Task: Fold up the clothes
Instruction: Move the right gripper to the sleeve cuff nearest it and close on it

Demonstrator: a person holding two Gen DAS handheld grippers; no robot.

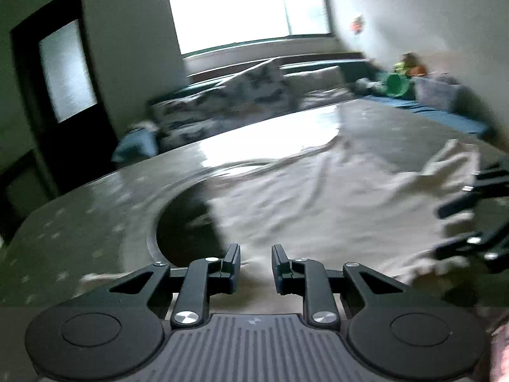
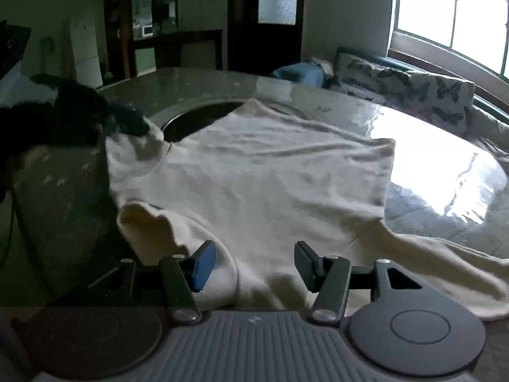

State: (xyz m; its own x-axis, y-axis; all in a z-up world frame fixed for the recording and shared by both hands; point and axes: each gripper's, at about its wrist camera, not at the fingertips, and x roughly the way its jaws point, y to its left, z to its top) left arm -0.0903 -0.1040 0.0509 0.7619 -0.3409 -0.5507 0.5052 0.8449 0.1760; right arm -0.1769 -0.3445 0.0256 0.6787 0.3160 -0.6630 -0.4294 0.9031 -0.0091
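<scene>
A glossy, pale-patterned worktop with a dark round inset carries a cream garment, spread wide and softly creased across its middle and reaching the near edge. The right wrist view shows the most of it: one sleeve curling up near the left of the near edge, another trailing along the near edge to the right, and the far hem overlapping the round inset. The left wrist view, smeared by motion, shows the cloth from its other side, one ragged edge lying by the black tool at the frame's right border. Only the right view takes in a dark cabinet and a white appliance past the far edge; only the left takes in a green tub on the sofa. A butterfly-print sofa under a bright window stands behind the worktop in both. The right tool hangs over the near cloth, its blue-faced pads spread with nothing pinched. The left tool stands narrowly parted, empty, over the garment's edge beside the inset.
</scene>
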